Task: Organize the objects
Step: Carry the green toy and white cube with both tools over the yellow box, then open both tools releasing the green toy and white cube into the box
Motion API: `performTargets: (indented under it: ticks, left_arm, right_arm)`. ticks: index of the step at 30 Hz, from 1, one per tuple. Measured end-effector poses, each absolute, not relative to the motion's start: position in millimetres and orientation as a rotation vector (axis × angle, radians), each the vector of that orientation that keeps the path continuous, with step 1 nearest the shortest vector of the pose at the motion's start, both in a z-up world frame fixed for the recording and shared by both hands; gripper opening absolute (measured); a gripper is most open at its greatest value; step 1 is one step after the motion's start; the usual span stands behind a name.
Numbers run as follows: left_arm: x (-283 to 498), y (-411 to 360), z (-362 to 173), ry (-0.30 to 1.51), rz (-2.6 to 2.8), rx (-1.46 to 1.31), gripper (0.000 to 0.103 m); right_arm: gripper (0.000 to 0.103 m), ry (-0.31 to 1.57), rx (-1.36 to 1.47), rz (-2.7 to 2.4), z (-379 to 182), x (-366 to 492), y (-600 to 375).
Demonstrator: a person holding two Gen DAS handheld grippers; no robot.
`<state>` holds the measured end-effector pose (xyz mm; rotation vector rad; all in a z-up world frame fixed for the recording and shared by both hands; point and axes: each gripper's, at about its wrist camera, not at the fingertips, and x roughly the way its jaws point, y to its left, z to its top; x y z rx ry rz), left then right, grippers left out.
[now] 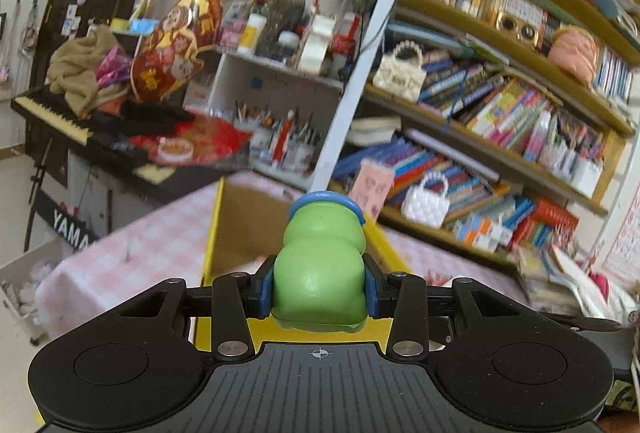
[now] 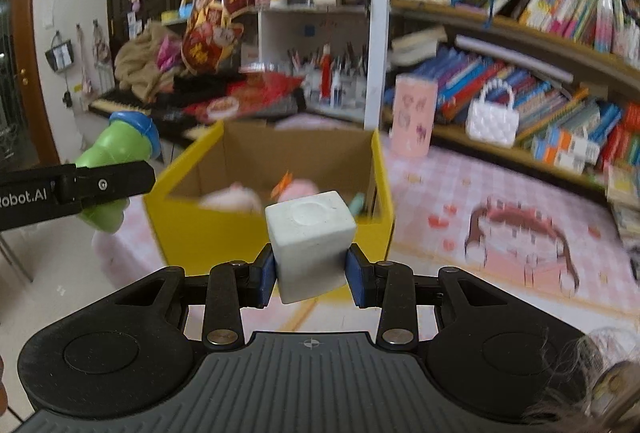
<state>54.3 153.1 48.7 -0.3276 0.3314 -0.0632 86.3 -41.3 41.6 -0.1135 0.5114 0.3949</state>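
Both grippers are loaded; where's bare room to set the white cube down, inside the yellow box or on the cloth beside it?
The white cube has bare pink checked tablecloth free between the yellow box and the bookshelf. The box's near floor is crowded with pink toys; its back half, under the rear wall, looks bare.

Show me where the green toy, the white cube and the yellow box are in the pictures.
green toy (image 1: 320, 273): left wrist view, on its rounded green body between the pads.
white cube (image 2: 310, 245): right wrist view, on its front face.
yellow box (image 2: 208, 233): right wrist view, on its near outer wall.
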Motion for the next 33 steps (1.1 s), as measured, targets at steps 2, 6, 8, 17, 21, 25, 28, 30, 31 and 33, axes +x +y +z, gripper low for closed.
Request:
performTargets:
  ticks: [2, 6, 8, 17, 21, 25, 28, 30, 31, 33]
  left_arm:
    - [67, 151, 57, 0.303, -0.066, -0.32, 0.04]
    - [102, 145, 58, 0.317, -0.062, -0.295, 0.04]
    - [120, 144, 53, 0.346, -0.056, -0.299, 0.04]
    - [170, 133, 20, 0.513, -0.006, -0.242, 0.041]
    - [180, 125, 9, 0.564, -0.015, -0.222, 0.041]
    - [191, 117, 1, 0.593, -0.032, -0.215, 0.046]
    - [192, 114, 0, 0.59, -0.015, -0.222, 0.072]
    - [189, 112, 2, 0.569, -0.01, -0.207, 0.079]
    - [187, 110, 3, 0.564, -0.012, -0.2, 0.079]
    - [180, 108, 9, 0.537, -0.024, -0.196, 0.079]
  right_arm:
    - [0.034, 0.473, -0.125, 0.401, 50, 101, -37]
    - [0.034, 0.442, -0.171, 0.418, 55, 136, -22]
    - [0.034, 0.454, -0.204, 0.43, 51, 154, -15]
    - [0.034, 0.612, -0.342, 0.495, 12, 208, 6]
    - [0.034, 0.618, -0.324, 0.533, 5, 214, 1]
    - [0.039, 0.644, -0.302, 0.564, 0, 224, -2]
    - [0.061, 0.601, -0.307, 0.514, 0, 221, -10]
    - [0.061, 0.567, -0.299, 0.524, 2, 215, -19]
    - [0.061, 0.552, -0.292, 0.523, 3, 212, -22]
    - [0.061, 0.518, -0.279, 0.524, 6, 202, -31]
